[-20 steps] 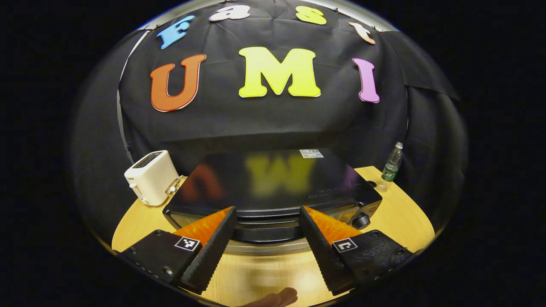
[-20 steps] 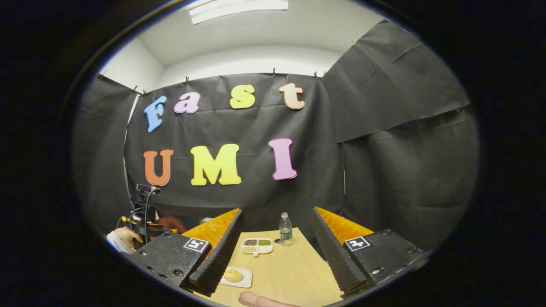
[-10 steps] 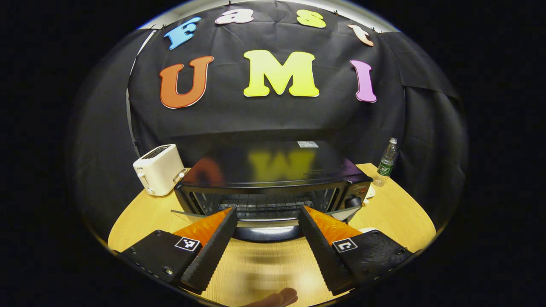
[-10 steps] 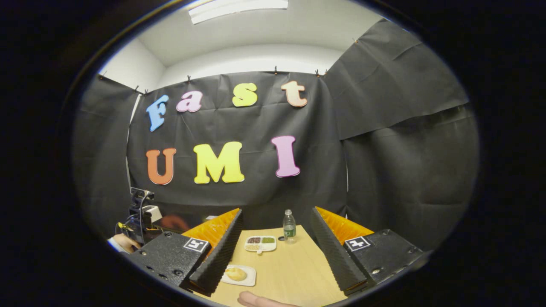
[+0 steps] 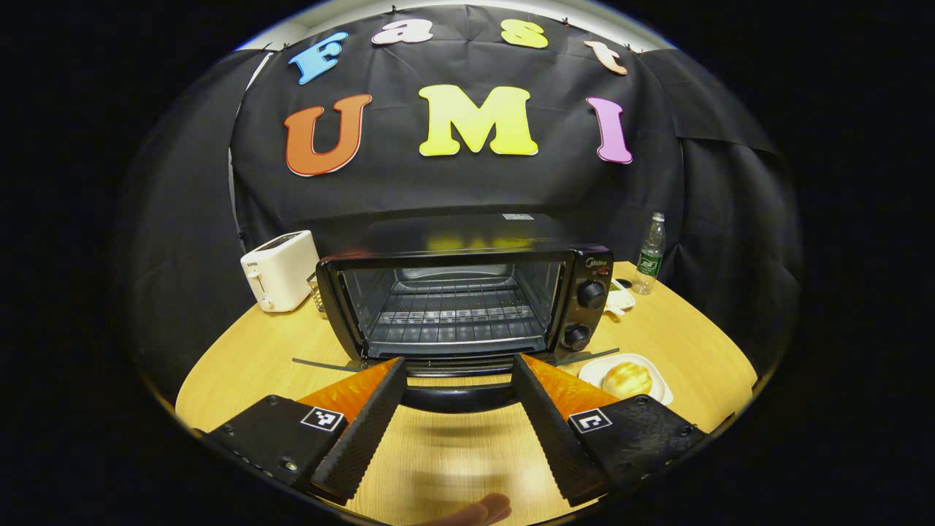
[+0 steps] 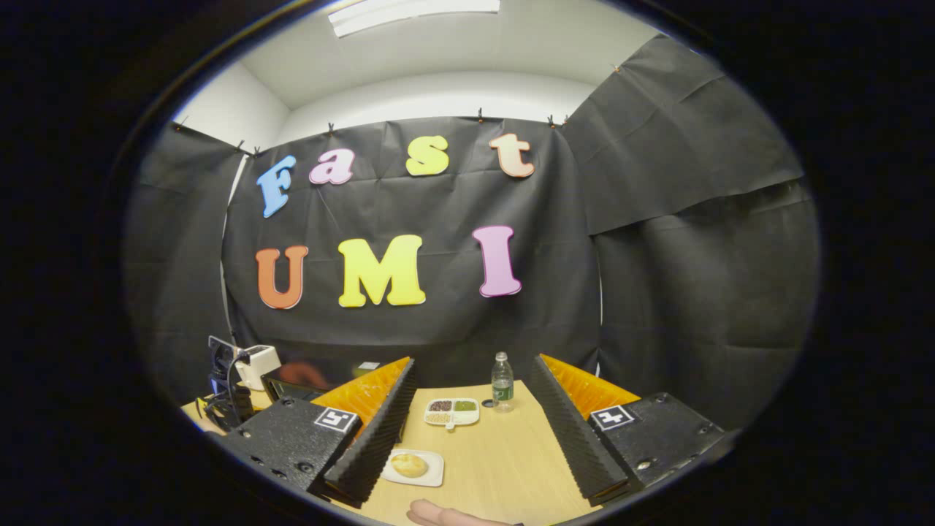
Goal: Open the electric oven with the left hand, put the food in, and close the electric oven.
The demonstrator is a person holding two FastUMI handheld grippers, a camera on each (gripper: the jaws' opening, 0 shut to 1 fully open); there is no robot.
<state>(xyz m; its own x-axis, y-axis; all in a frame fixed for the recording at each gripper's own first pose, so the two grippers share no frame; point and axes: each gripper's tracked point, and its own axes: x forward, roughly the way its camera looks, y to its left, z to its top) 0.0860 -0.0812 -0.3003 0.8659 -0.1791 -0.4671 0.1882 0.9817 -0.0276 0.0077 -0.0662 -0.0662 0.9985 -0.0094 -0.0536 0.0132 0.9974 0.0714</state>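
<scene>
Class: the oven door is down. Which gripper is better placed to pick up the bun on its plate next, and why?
Probably the right gripper: open and free, with the bun just ahead. The left gripper straddles the door handle of the oven.

In the right gripper view, the right gripper hangs above the wooden table, fingers spread with nothing between them. A bun sits on a white plate; beyond stand a compartment dish and water bottle. What may be the oven shows at left.
</scene>
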